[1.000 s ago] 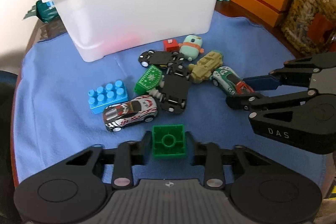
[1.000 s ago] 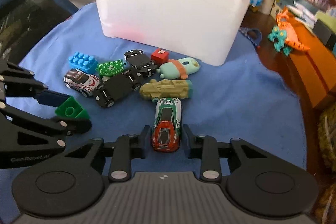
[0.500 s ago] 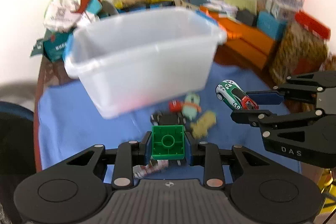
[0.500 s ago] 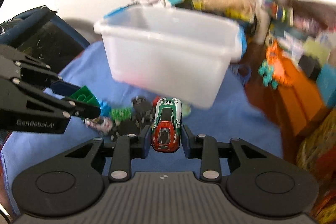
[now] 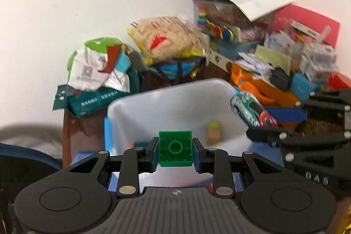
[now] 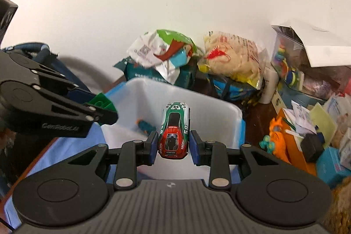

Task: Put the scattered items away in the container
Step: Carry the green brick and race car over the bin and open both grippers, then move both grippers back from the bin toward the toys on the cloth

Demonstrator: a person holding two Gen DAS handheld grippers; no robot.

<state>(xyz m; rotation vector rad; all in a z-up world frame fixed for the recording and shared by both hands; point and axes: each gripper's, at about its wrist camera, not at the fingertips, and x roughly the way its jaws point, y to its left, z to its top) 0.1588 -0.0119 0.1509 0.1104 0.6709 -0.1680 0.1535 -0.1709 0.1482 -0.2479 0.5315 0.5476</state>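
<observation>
Bin (image 5: pixel 175 102) of white plastic is the landmark. Above its open top the left gripper (image 5: pixel 175 151) pinches a green brick (image 5: pixel 175 149) between blue pads, with its round stud facing the camera. Over the bin's right side the right gripper (image 6: pixel 174 143) clamps a toy car (image 6: pixel 174 129) by its flanks. The car's long axis runs along the fingers, green nose pointing away toward the bin's far wall, red tail toward the camera. Its body reads "59", "RACING" and "SPORT CAR". The left gripper's side carries "GenRobot.AI". Inside the bin lie a few small toys, perhaps one teal; they are blurred.
</observation>
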